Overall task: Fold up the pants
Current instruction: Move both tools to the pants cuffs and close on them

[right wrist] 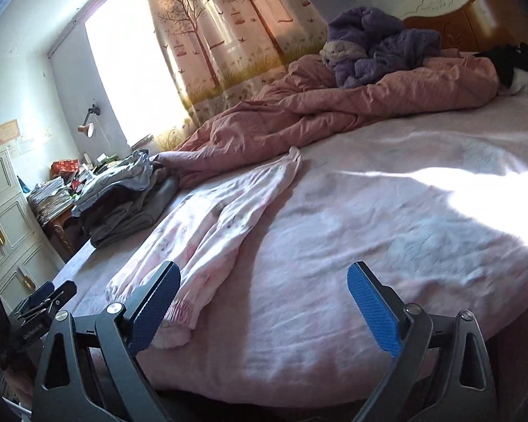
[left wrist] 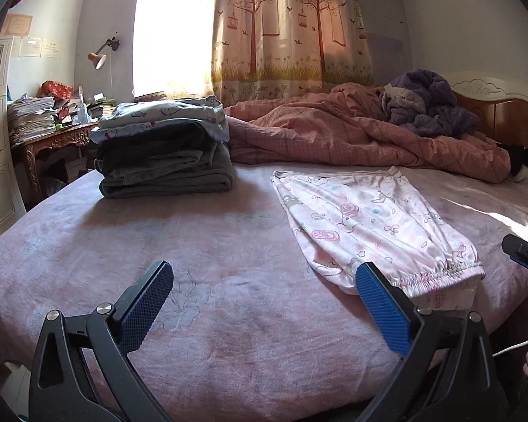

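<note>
Left wrist view
Left gripper (left wrist: 264, 311): black frame, blue ribbed pads, jaws wide apart, nothing between them, low over the pink bedsheet (left wrist: 193, 239).
Pants: pale pink printed cotton pants (left wrist: 366, 228) lie flat ahead and right; elastic cuff just beyond the right pad.

Right wrist view
Right gripper (right wrist: 264, 309): jaws spread wide, gripping nothing, aimed slightly downward.
Pants (right wrist: 207, 228): cuff lies behind the left pad; the legs run away left.
Stack: folded grey and blue clothes (right wrist: 123, 204) beyond.
</note>
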`<state>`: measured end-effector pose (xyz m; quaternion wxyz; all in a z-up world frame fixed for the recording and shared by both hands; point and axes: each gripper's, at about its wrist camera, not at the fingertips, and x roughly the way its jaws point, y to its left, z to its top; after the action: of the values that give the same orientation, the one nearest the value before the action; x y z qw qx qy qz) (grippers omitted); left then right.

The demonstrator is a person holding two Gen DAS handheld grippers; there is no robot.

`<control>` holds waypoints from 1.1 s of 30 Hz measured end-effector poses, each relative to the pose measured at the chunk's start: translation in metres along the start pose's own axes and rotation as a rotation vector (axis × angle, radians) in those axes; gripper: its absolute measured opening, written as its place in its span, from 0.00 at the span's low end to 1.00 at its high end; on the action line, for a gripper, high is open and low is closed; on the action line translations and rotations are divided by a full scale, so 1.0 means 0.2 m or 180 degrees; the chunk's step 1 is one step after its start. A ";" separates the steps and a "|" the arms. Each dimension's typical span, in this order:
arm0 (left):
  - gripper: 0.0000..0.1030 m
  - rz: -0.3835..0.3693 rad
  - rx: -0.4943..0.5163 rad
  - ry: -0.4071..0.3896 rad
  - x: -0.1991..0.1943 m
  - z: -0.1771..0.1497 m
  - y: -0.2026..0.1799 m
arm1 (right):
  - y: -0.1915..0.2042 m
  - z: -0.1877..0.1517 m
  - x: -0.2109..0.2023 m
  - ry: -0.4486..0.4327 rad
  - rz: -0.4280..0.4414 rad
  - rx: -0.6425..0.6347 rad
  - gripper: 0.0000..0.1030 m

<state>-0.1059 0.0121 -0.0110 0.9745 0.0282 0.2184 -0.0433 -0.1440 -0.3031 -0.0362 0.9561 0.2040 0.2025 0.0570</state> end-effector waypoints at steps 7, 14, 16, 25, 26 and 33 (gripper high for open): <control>0.78 -0.0446 -0.0170 0.0161 0.05 -0.06 0.04 | 0.07 -0.05 0.11 0.0374 0.0449 0.0031 0.76; 0.67 -0.1015 -0.0468 0.0408 0.12 0.02 0.02 | 0.14 -0.11 0.19 0.0599 0.0648 0.0081 0.63; 0.60 -0.0971 -0.0423 0.0543 0.17 0.03 -0.03 | 0.17 -0.10 0.23 0.0662 0.0574 0.0061 0.60; 0.59 -0.0874 -0.0644 0.1052 0.33 0.00 -0.09 | 0.26 -0.09 0.31 0.0808 0.0261 -0.0043 0.57; 0.59 -0.0868 -0.0626 0.1032 0.32 0.00 -0.09 | 0.27 -0.09 0.31 0.0812 0.0198 -0.0089 0.56; 0.53 -0.0909 -0.0542 0.0977 0.28 0.02 -0.12 | 0.28 -0.07 0.34 0.0837 0.0256 -0.0010 0.33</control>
<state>-0.0558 -0.0170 -0.0321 0.9127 -0.0791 0.3687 -0.1574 -0.0898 -0.2340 -0.0487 0.9186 0.2012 0.3177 0.1218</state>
